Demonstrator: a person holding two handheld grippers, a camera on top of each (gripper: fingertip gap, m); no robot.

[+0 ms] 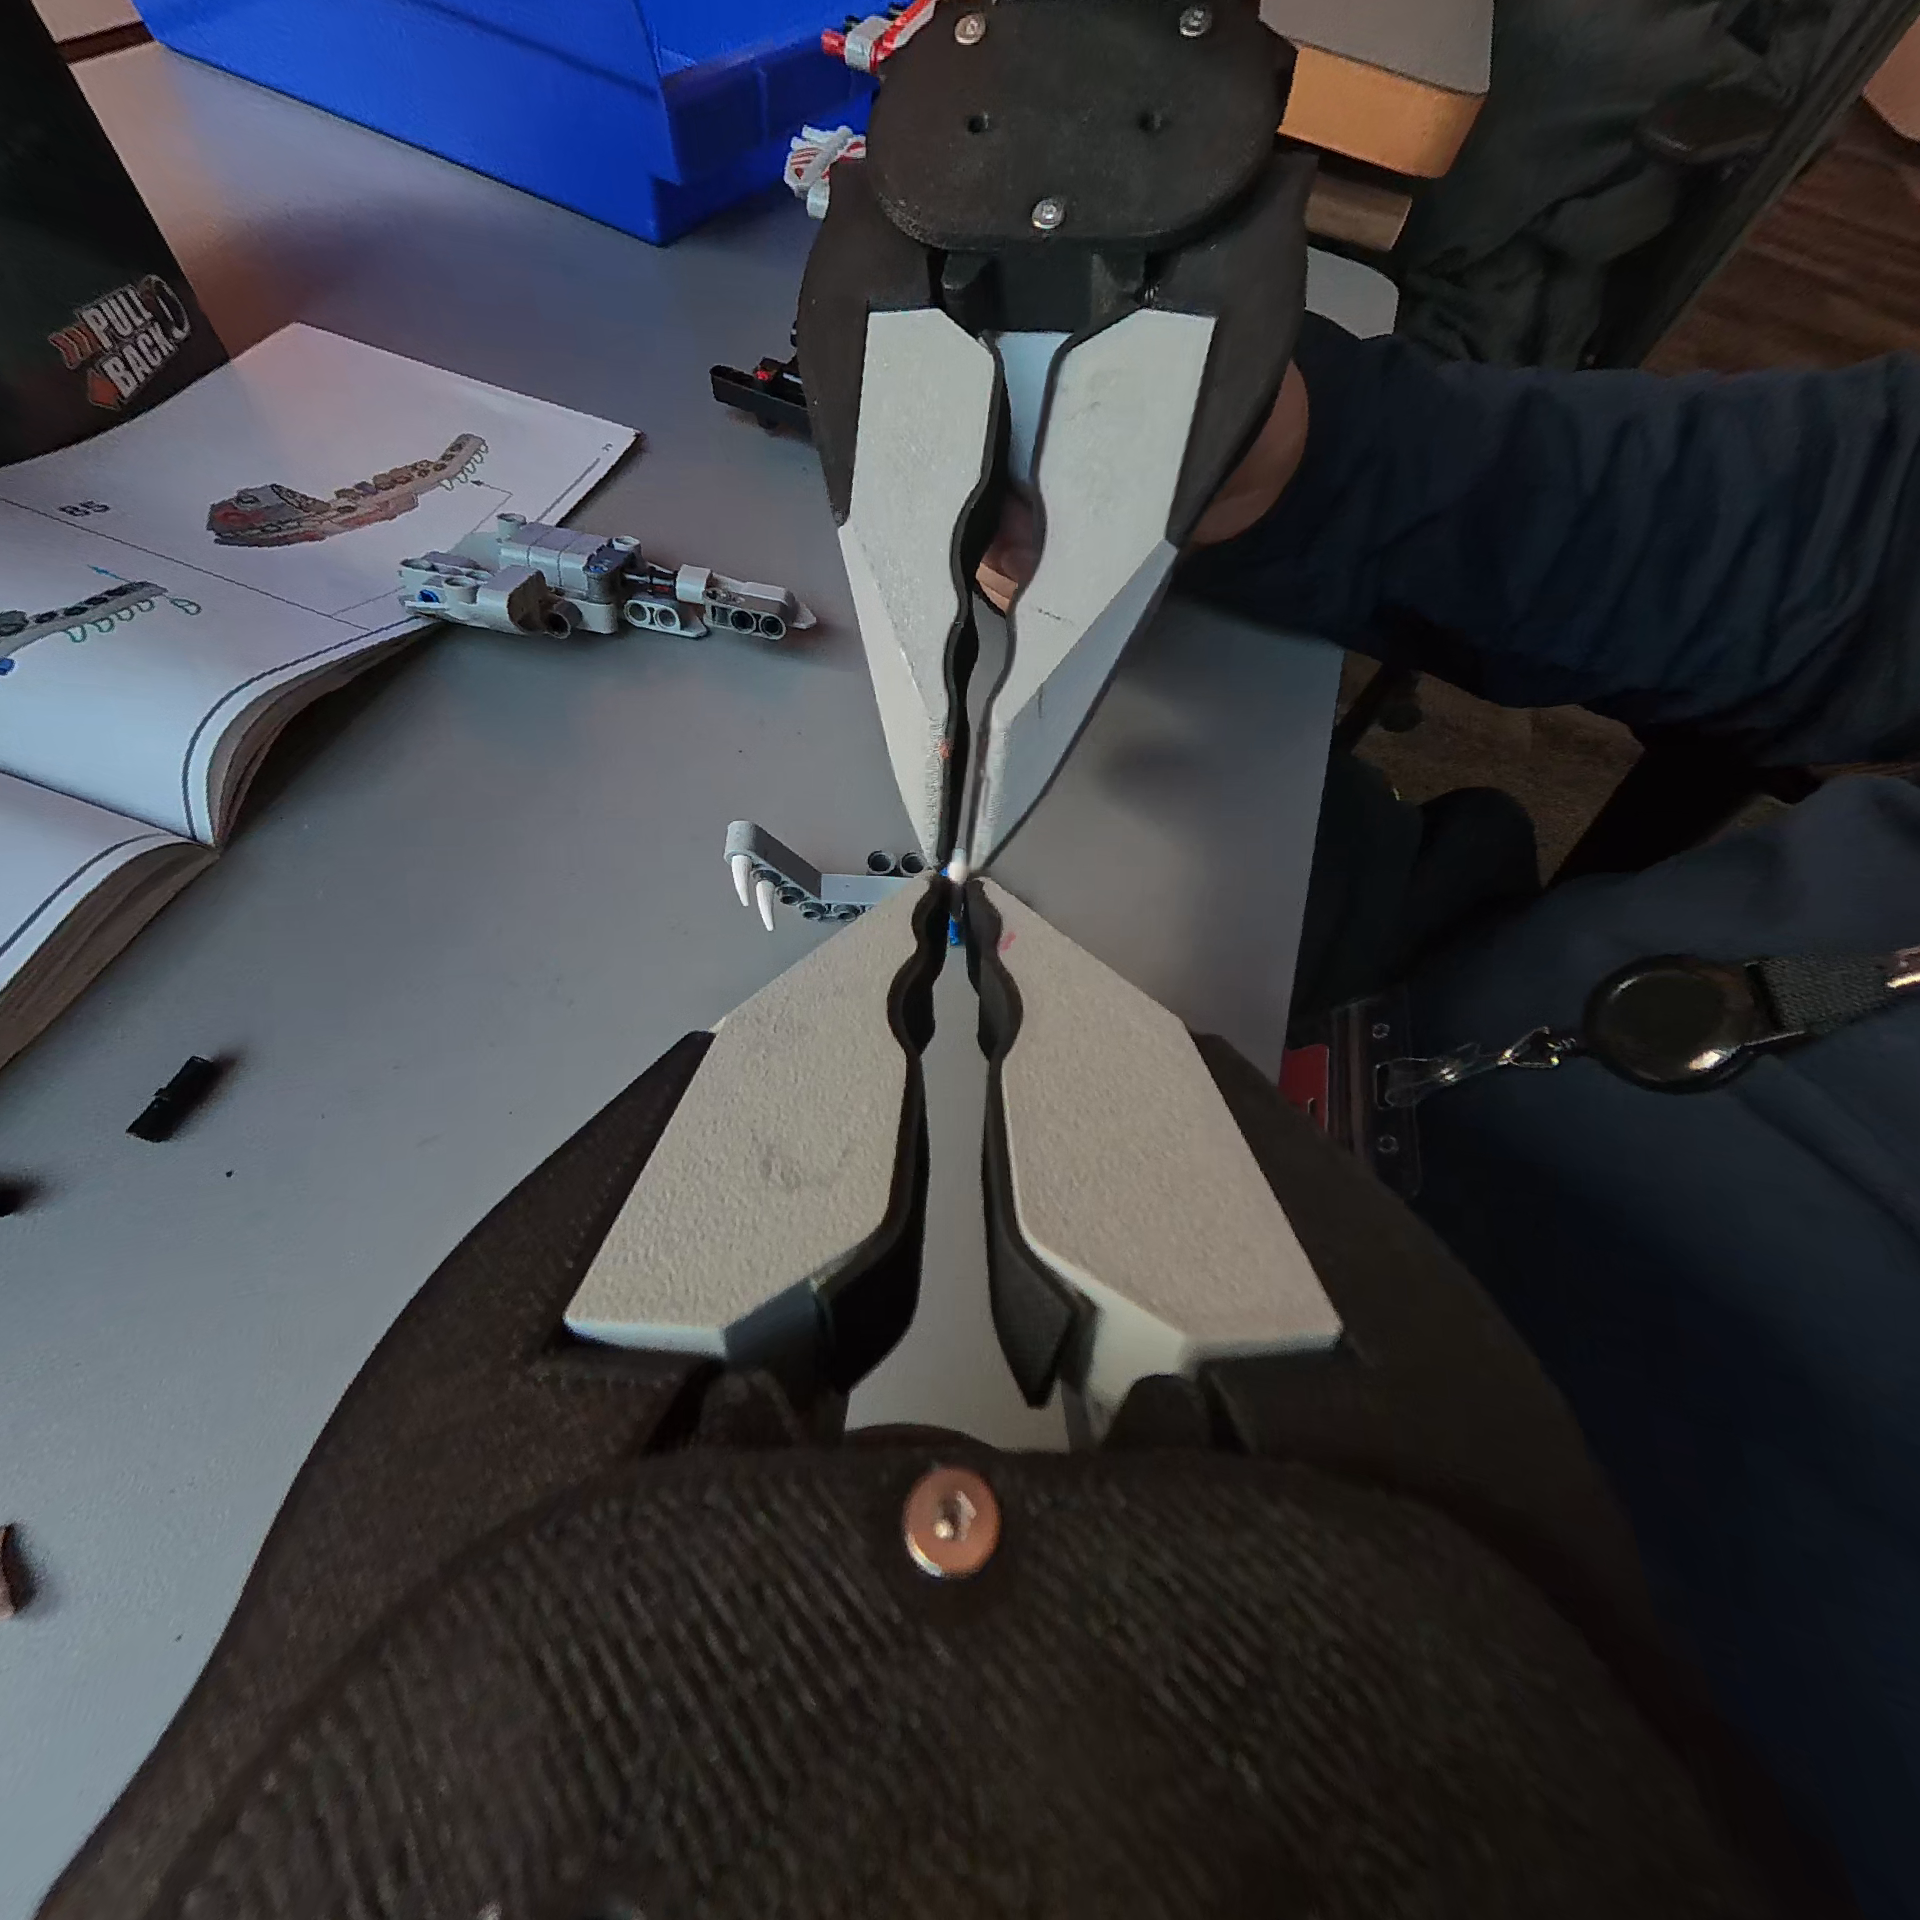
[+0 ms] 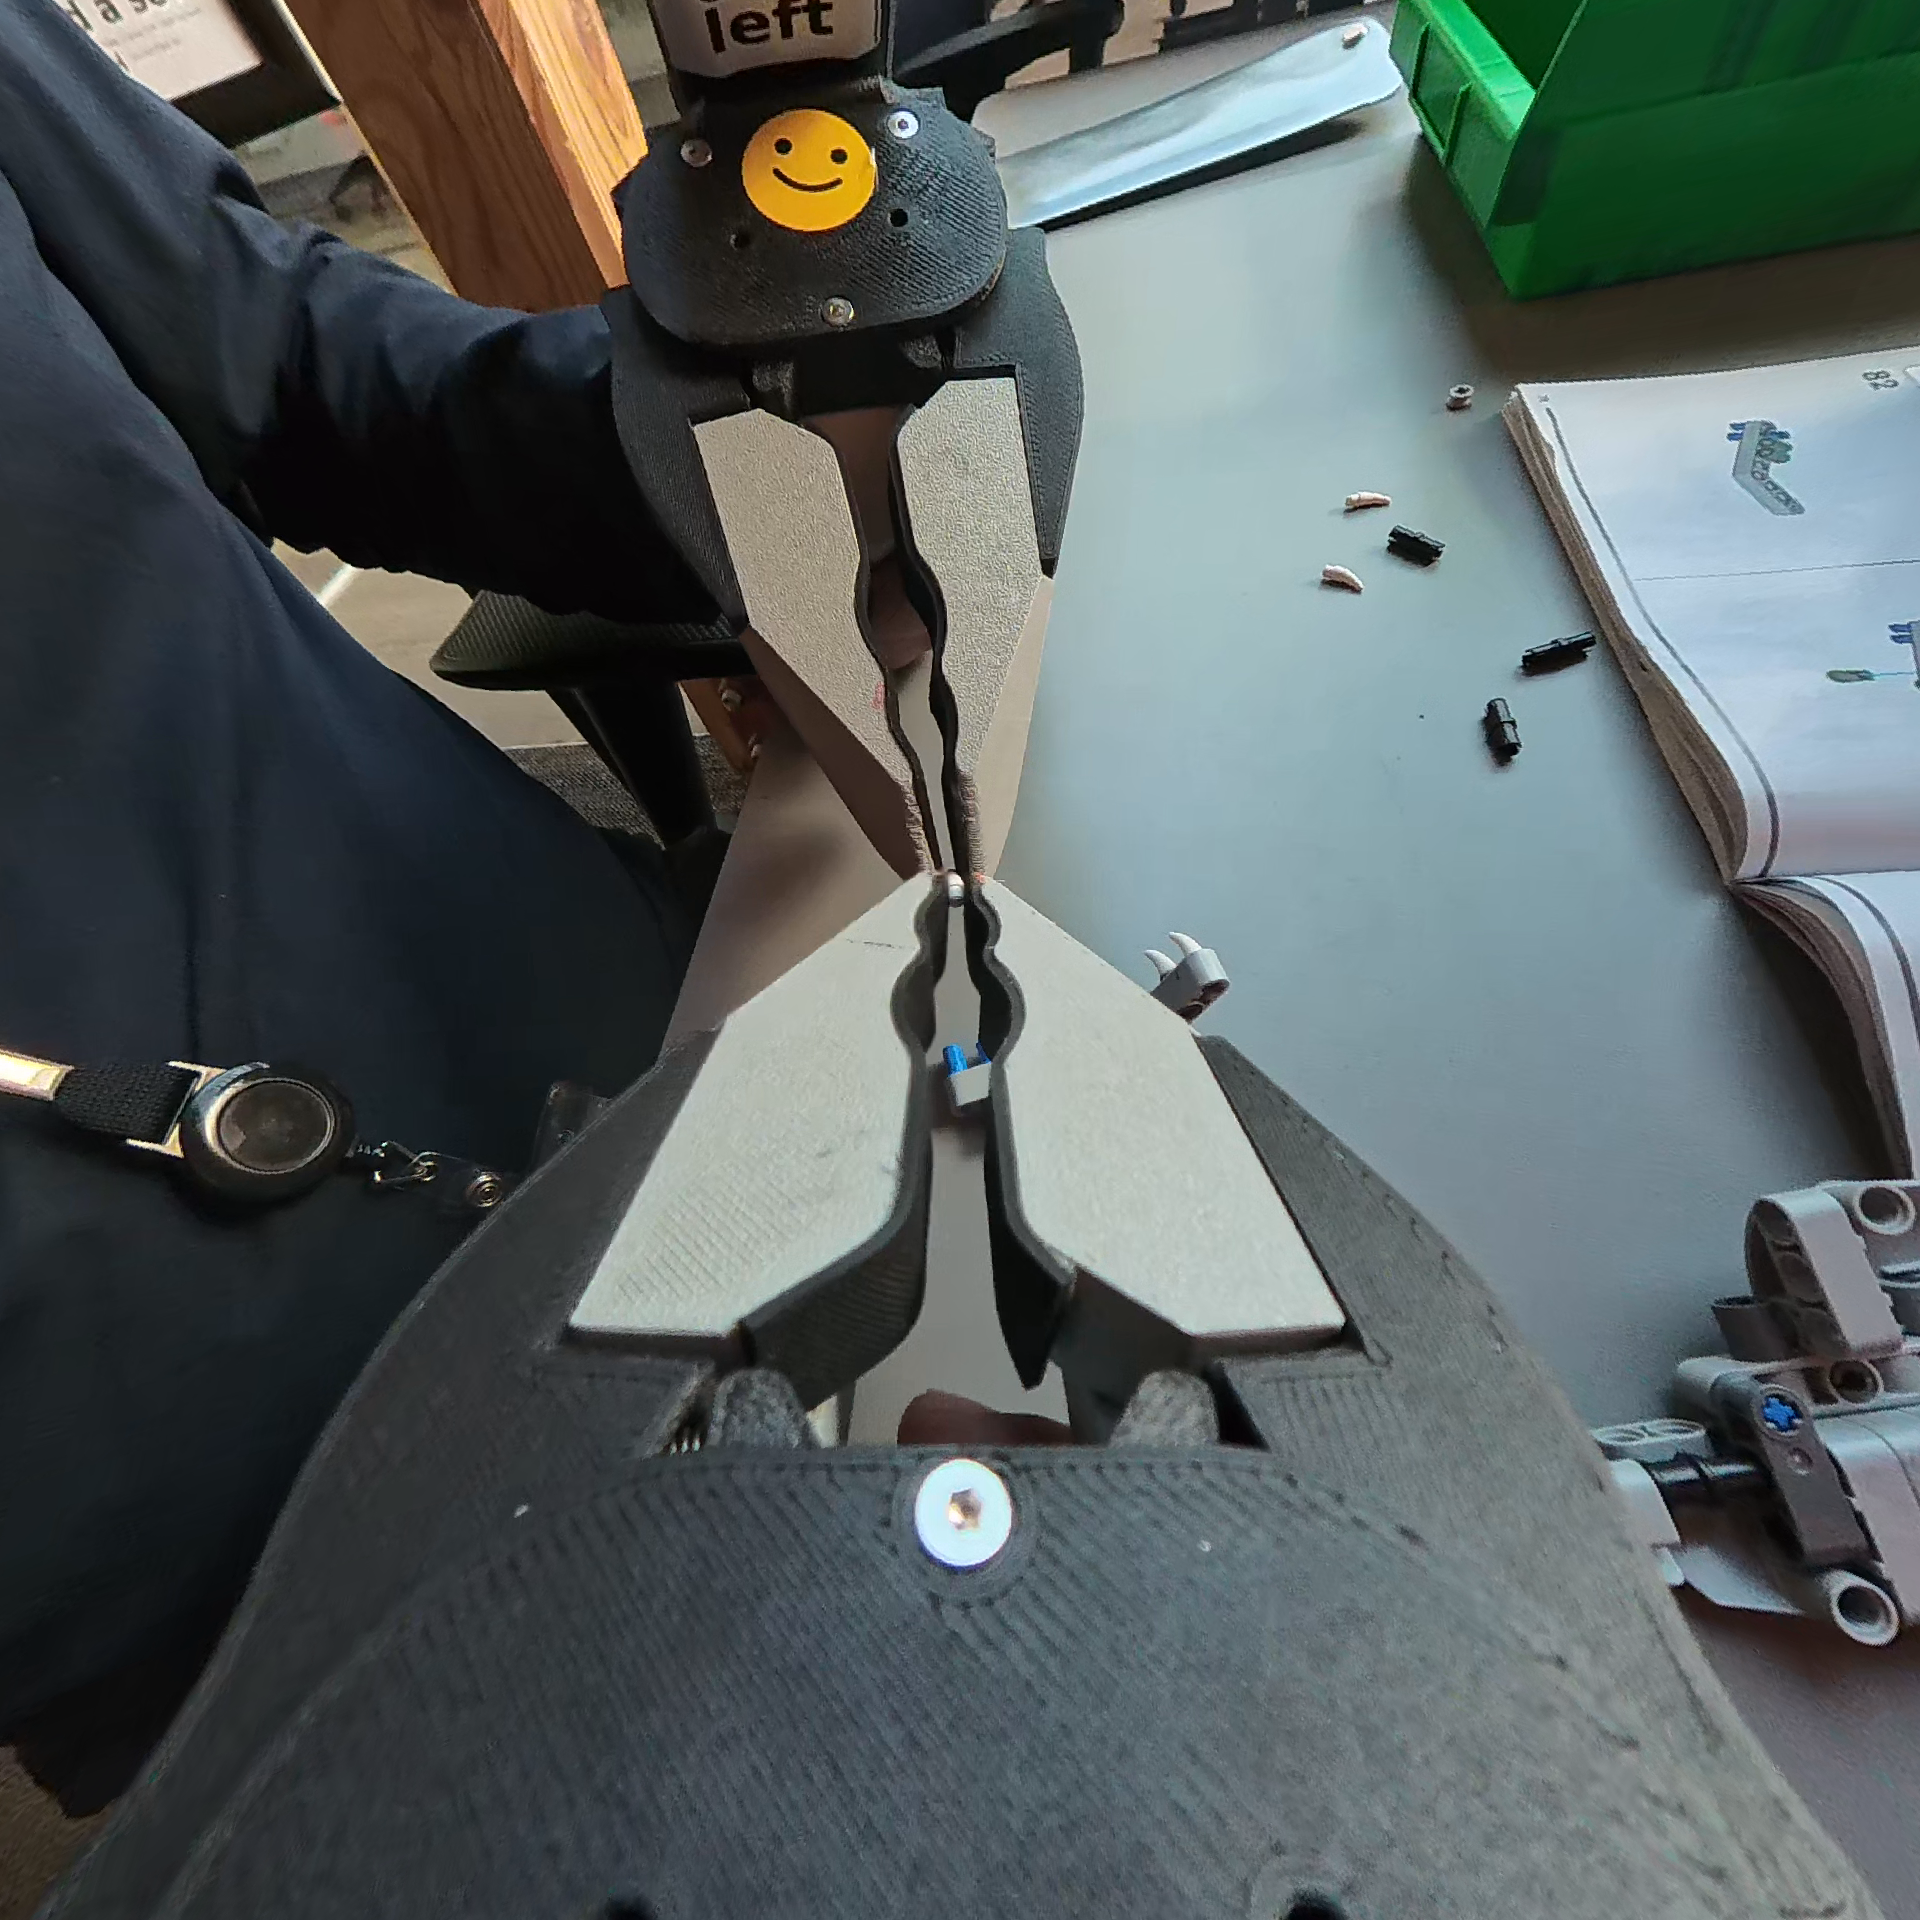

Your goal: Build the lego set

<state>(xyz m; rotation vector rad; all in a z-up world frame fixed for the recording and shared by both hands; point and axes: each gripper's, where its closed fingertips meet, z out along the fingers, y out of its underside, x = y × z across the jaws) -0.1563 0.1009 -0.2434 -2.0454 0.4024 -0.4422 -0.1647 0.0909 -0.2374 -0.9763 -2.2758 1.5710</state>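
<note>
My left gripper [image 1: 951, 891] and right gripper [image 2: 951, 889] meet tip to tip above the grey table's near edge. The right gripper [image 1: 956, 854] is shut on a small white tooth [image 1: 958, 863] at its very tip. The left gripper [image 2: 948, 868] is shut, and appears to pinch the end of a grey angled beam [image 1: 831, 885] that carries two white teeth. Part of that beam [image 2: 1195, 975] and its blue pin [image 2: 952, 1060] show past and between the right gripper's fingers. The contact point itself is mostly hidden by the fingertips.
An open instruction booklet [image 1: 260, 582] [image 2: 1766, 623] and a larger grey assembly [image 1: 582, 592] [image 2: 1818, 1403] lie on the table. Loose black pins [image 2: 1558, 652] and white teeth [image 2: 1342, 577] are scattered nearby. A blue bin [image 1: 520, 104] and a green bin [image 2: 1662, 135] stand at the back. The person's dark sleeve and badge reel [image 1: 1673, 1023] are close by. My left and right fingertips are right by each other. Left tips and right tips are each some 15 centimetres from the larger grey assembly [image 2: 1818, 1403]. My left wrist view [image 1: 565, 591] looks at it from another angle.
</note>
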